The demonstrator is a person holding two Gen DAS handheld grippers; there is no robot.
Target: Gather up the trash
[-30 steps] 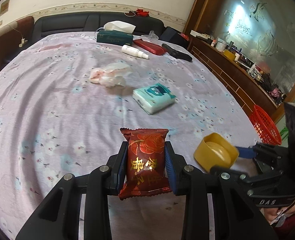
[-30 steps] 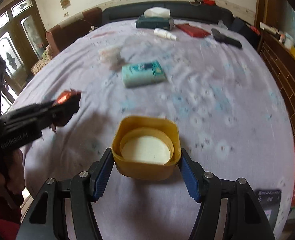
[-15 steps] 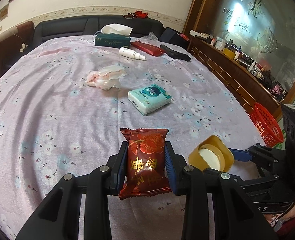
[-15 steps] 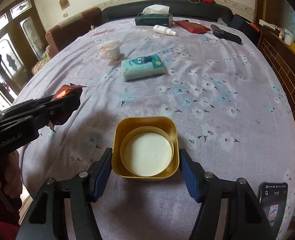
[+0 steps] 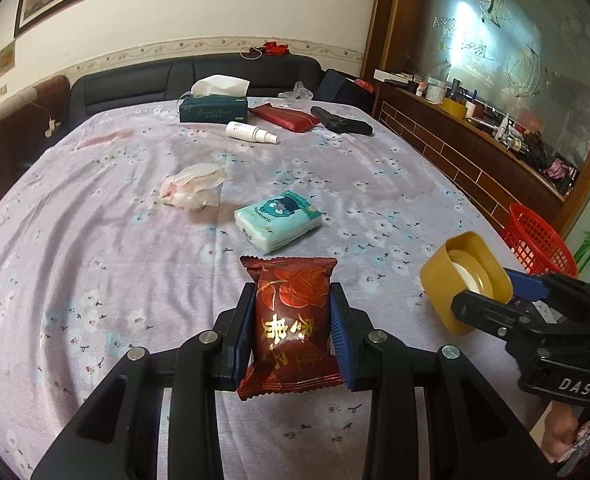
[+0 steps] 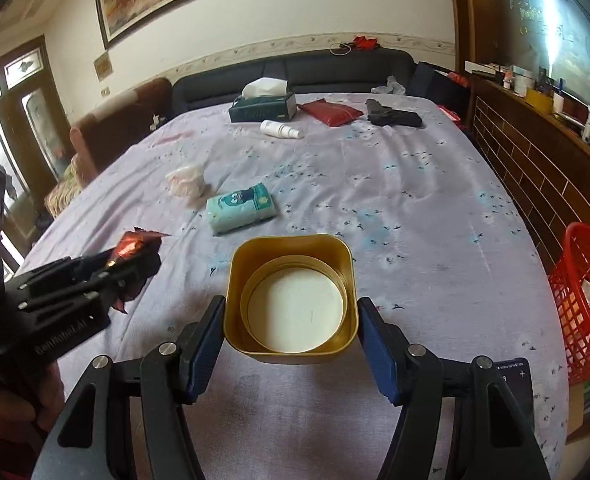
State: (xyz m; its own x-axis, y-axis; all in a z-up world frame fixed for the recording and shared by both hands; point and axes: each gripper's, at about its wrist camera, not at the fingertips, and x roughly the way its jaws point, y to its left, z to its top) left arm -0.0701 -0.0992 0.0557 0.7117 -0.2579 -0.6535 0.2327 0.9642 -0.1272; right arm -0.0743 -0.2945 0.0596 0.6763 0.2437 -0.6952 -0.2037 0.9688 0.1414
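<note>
My left gripper point(image 5: 291, 316) is shut on a dark red snack wrapper point(image 5: 291, 324) with gold print, held above the near part of the table. My right gripper point(image 6: 291, 316) is shut on a square yellow lid point(image 6: 291, 300) with a white round inner face, its blue pads against both sides. In the left wrist view the yellow lid point(image 5: 465, 280) hangs at the right. In the right wrist view the red wrapper point(image 6: 135, 246) shows at the left in the left gripper point(image 6: 131, 268). A crumpled plastic bag point(image 5: 193, 192) lies further back on the flowered cloth.
A red mesh basket point(image 6: 583, 300) stands off the table's right edge. On the table lie a teal tissue pack point(image 5: 279, 220), a tissue box point(image 5: 213, 108), a white spray bottle point(image 5: 249, 132), a red pouch point(image 5: 285, 118) and a black object point(image 5: 341, 122). A phone point(image 6: 513, 384) lies near the right gripper.
Both grippers have risen and tilted up with their loads, so more of the far wall shows. The yellow lid now sits higher and further right in the left wrist view.
</note>
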